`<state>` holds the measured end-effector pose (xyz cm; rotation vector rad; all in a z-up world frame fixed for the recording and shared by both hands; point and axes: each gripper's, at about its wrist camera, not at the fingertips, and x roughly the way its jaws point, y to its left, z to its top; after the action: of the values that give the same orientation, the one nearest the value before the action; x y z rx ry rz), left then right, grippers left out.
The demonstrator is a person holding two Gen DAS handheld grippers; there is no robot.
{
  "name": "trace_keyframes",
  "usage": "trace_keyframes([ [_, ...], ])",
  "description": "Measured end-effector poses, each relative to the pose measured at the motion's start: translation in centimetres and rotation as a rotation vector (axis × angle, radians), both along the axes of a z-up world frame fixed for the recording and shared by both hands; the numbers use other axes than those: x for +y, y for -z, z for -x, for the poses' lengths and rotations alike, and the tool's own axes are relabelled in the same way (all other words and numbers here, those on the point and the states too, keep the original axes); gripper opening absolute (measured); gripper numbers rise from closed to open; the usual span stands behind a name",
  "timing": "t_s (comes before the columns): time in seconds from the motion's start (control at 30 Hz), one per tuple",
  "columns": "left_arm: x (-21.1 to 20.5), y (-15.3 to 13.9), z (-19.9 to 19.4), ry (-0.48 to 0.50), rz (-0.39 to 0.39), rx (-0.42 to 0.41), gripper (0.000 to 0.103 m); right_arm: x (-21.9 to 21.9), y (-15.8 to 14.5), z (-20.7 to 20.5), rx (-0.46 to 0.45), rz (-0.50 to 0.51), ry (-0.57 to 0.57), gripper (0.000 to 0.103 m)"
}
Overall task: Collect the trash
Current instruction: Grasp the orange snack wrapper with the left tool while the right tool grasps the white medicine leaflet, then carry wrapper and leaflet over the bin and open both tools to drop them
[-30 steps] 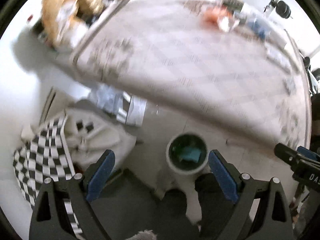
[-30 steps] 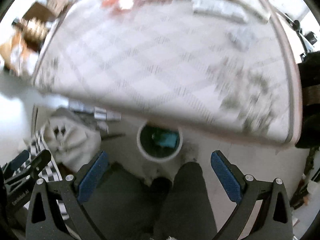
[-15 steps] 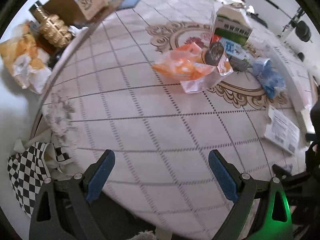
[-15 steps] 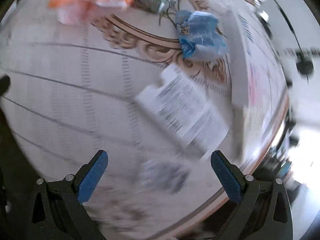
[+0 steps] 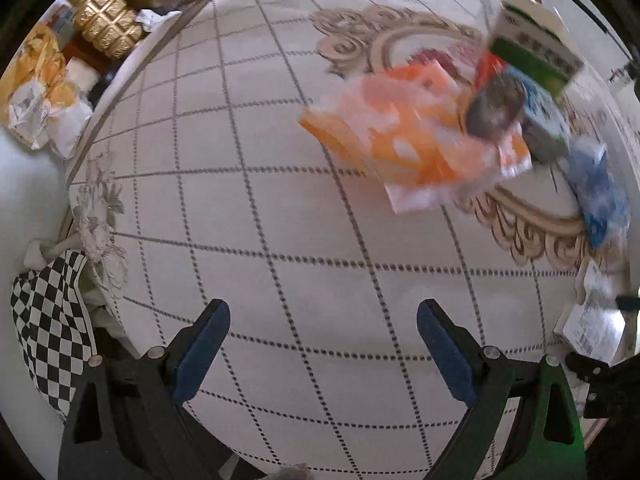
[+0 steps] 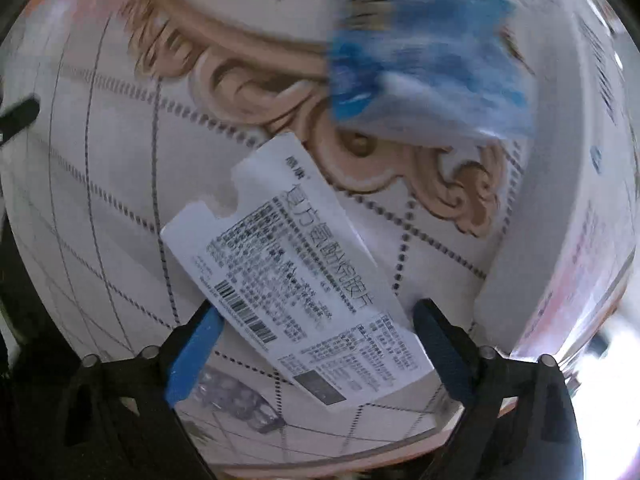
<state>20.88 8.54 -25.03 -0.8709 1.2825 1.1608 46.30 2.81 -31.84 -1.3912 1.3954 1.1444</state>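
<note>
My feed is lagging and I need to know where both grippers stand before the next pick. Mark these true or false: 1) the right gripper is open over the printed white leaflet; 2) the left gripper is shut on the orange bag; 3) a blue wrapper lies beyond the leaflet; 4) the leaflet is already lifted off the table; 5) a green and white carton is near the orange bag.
1) True: the right gripper is open, its fingers either side of the leaflet.
2) False: the left gripper is open and empty, short of the orange bag.
3) True: blue wrapper.
4) False: it lies flat on the table.
5) True: carton.
</note>
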Motion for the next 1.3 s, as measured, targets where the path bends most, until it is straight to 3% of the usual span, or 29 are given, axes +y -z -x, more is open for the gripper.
trace_keyframes([
  [0.07,0.9,-1.0,0.5,-0.019,-0.008,-0.017,0.096,0.0,-0.3,-1.9,0.038,-0.041,0.157,0.095],
  [0.13,1.7,-2.5,0.9,-0.035,-0.029,-0.045,0.096,-0.1,-0.8,-4.4,0.076,-0.102,0.382,0.094],
  [0.23,3.3,-4.5,1.3,-0.063,-0.039,-0.108,0.096,-1.0,-0.5,-7.1,0.206,-0.125,0.690,0.096],
  [0.37,5.7,-4.0,0.2,-0.090,0.020,-0.193,0.094,-1.0,-0.6,-7.0,0.201,-0.181,0.670,0.097],
  [0.53,7.3,-1.9,-2.2,-0.082,0.072,-0.227,0.094,-0.7,-0.6,-4.2,0.030,-0.200,0.487,0.097],
  [0.57,7.5,-1.1,-2.7,-0.074,0.091,-0.221,0.082,-0.8,-0.5,-3.8,0.010,-0.210,0.471,0.098],
  [0.6,7.7,-0.9,-3.1,-0.074,0.098,-0.213,0.064,-1.0,-0.4,-3.5,-0.008,-0.211,0.459,0.098],
  [0.73,7.4,-0.9,-3.7,-0.053,0.080,-0.213,0.042,-1.9,-0.2,-2.7,-0.073,-0.243,0.441,0.094],
  [0.8,6.8,-1.4,-4.1,-0.011,0.052,-0.198,0.033,-2.4,-0.8,-1.2,-0.085,-0.281,0.447,0.081],
  [0.83,6.6,-1.5,-4.2,0.002,0.045,-0.199,0.029,-2.6,-1.2,0.2,-0.080,-0.289,0.448,0.081],
  [1.03,4.2,-3.7,-4.3,0.093,-0.036,-0.157,0.025,-4.4,-1.7,2.1,-0.063,-0.318,0.494,0.080],
  [1.3,-0.5,-9.0,-0.7,0.178,-0.152,-0.135,0.025,-8.9,-6.0,4.6,-0.048,-0.407,0.602,0.080],
])
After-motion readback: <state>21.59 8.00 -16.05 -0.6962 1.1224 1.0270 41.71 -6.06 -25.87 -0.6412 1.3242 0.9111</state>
